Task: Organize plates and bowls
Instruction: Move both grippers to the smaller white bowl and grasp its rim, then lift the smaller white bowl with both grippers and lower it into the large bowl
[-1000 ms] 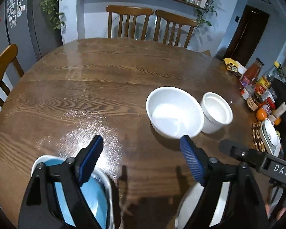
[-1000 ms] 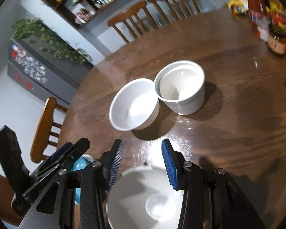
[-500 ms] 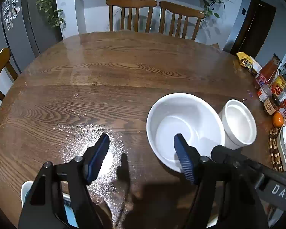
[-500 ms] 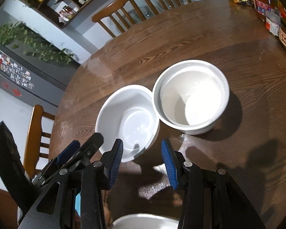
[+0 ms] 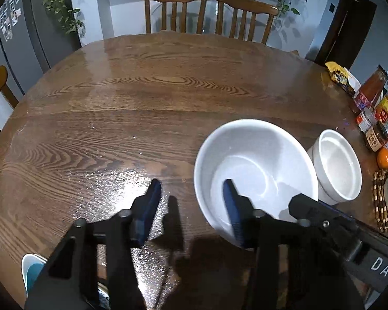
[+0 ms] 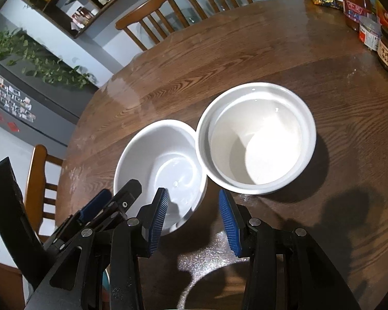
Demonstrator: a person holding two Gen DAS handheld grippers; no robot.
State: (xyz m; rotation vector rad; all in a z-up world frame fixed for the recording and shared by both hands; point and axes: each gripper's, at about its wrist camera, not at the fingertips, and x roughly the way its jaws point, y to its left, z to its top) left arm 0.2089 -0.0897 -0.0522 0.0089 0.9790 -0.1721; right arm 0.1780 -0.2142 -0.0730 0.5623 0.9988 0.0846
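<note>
Straddling the near rim of the wide white bowl (image 5: 256,170), the left gripper (image 5: 191,196) has one blue pad inside the bowl and the other outside it over the table (image 5: 142,90); its jaws are closing, with the bowl's wall between them, and the pads do not look pressed on it. This wide bowl stands on the wooden table just beside the deeper white bowl (image 5: 336,165), and the right wrist view shows their rims touching or very nearly so, the deeper bowl (image 6: 256,139) to the right of the wide one (image 6: 160,165). The right gripper (image 6: 194,206) hangs over the table near both bowls with its jaws partly open and nothing held; its left pad lies over the wide bowl's near edge, its right pad over bare wood in front of the deeper bowl. A blue plate (image 5: 32,271) peeks out at the table's near edge behind the left gripper. Jars and bottles (image 5: 375,118) crowd the table's right side, and an orange (image 5: 384,158) sits among them. Two wooden chairs (image 5: 209,10) stand at the far side.
</note>
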